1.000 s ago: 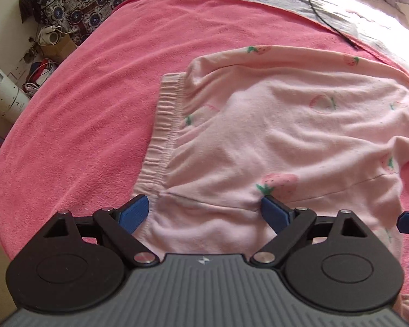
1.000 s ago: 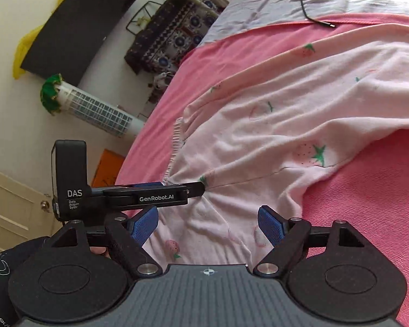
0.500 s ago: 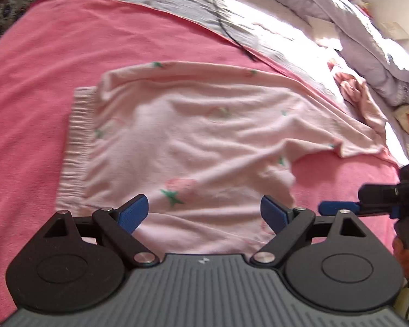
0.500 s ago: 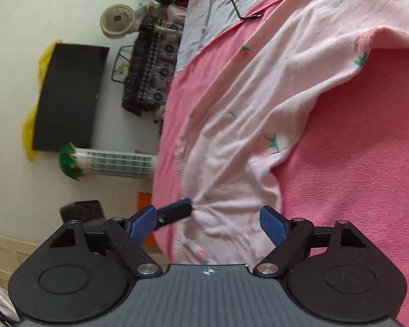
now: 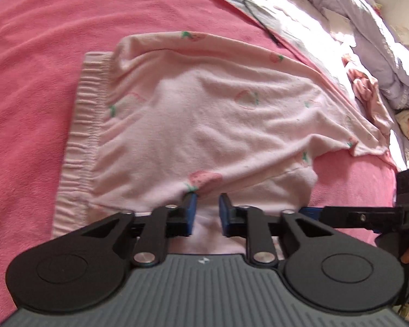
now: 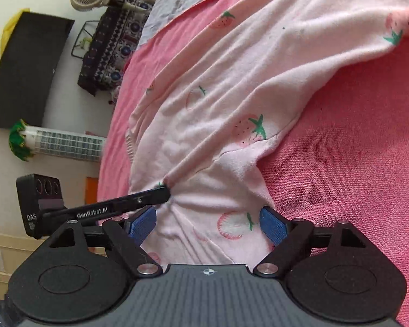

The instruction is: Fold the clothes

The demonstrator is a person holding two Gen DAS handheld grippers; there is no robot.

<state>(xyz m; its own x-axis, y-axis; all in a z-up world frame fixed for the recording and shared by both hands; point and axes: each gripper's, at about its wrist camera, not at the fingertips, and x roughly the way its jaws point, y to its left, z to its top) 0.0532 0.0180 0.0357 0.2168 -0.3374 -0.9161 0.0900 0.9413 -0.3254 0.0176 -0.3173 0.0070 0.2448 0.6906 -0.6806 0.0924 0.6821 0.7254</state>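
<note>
the pink strawberry trousers (image 5: pixel 204 120) lie flat on the bed (image 5: pixel 35 54). my left hand-held gripper (image 5: pixel 205 212) has just been closing and now pinches their near edge, so i can lift it for folding. my right hand-held gripper (image 6: pixel 207 222) is released, the cloth between its jaws.

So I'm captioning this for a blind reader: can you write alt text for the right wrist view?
The right gripper hangs open over pale pink strawberry-print pants spread on a pink blanket. At left, the left gripper pinches a fold of the fabric.
</note>
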